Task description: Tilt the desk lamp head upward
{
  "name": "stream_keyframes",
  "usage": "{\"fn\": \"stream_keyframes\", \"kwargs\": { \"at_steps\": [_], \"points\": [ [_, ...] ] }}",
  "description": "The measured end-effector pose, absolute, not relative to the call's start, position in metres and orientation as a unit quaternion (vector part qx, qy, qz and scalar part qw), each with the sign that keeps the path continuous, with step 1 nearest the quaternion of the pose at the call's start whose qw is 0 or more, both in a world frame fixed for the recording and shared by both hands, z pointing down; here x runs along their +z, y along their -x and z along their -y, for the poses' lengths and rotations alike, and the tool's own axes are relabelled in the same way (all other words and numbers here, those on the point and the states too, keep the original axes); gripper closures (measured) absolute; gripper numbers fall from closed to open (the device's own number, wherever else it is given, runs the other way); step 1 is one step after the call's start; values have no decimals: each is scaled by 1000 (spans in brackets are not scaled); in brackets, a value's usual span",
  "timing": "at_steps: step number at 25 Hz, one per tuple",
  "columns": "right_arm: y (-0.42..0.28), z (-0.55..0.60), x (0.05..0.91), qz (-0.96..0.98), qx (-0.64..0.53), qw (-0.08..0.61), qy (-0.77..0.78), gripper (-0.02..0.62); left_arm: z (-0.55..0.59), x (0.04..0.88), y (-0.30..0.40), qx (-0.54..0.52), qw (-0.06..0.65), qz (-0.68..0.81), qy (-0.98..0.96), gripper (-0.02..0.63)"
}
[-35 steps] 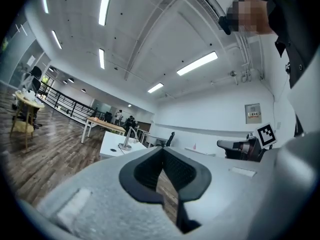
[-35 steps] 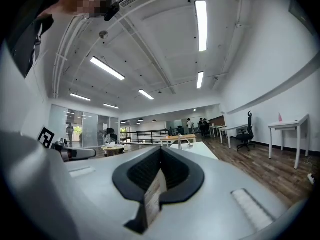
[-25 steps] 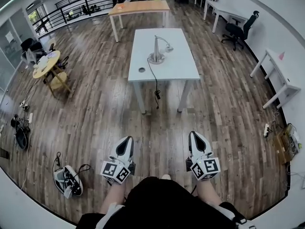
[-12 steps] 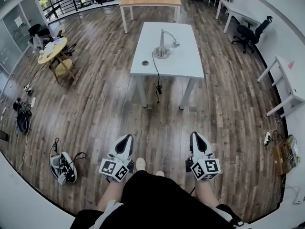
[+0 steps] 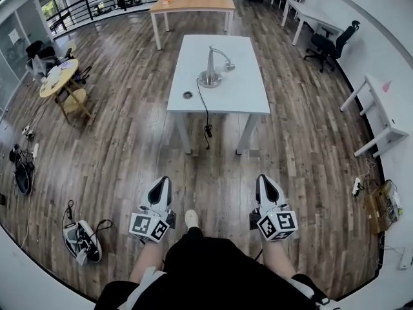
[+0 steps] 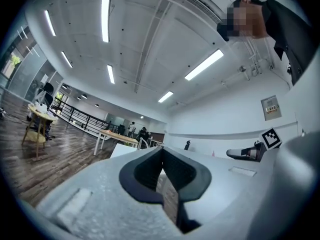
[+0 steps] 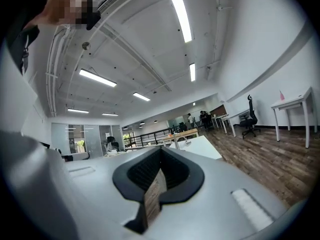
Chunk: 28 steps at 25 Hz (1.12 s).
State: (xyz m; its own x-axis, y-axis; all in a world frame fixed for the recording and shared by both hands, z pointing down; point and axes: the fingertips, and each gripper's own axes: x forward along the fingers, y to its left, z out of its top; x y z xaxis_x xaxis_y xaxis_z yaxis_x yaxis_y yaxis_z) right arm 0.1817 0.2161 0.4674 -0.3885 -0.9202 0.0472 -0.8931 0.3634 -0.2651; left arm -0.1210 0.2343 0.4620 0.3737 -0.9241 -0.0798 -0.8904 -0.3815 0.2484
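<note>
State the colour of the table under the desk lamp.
The table is white, best seen in the head view.

Bright ceiling strip lights (image 7: 181,15), sharp pictures, strong fisheye edge distortion.

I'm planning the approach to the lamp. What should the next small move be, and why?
Probably step forward toward the white table. The desk lamp stands on it across the wood floor, seemingly beyond both grippers' reach. The left gripper and right gripper sit near the body, jaws together and empty, so the lamp head cannot be touched yet.
</note>
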Motion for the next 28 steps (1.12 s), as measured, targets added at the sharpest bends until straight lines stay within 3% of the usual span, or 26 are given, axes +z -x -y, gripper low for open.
{"fn": "stream_keyframes", "kwargs": {
  "at_steps": [22,28],
  "points": [
    [-74,-71,472,-834,-121,35,537,591,-106,484,230,-122,103,553,-818,606],
    [-71,-55,473,-824,-120,27,553,591,-78,491,230,-116,100,530,-834,606]
  ]
}}
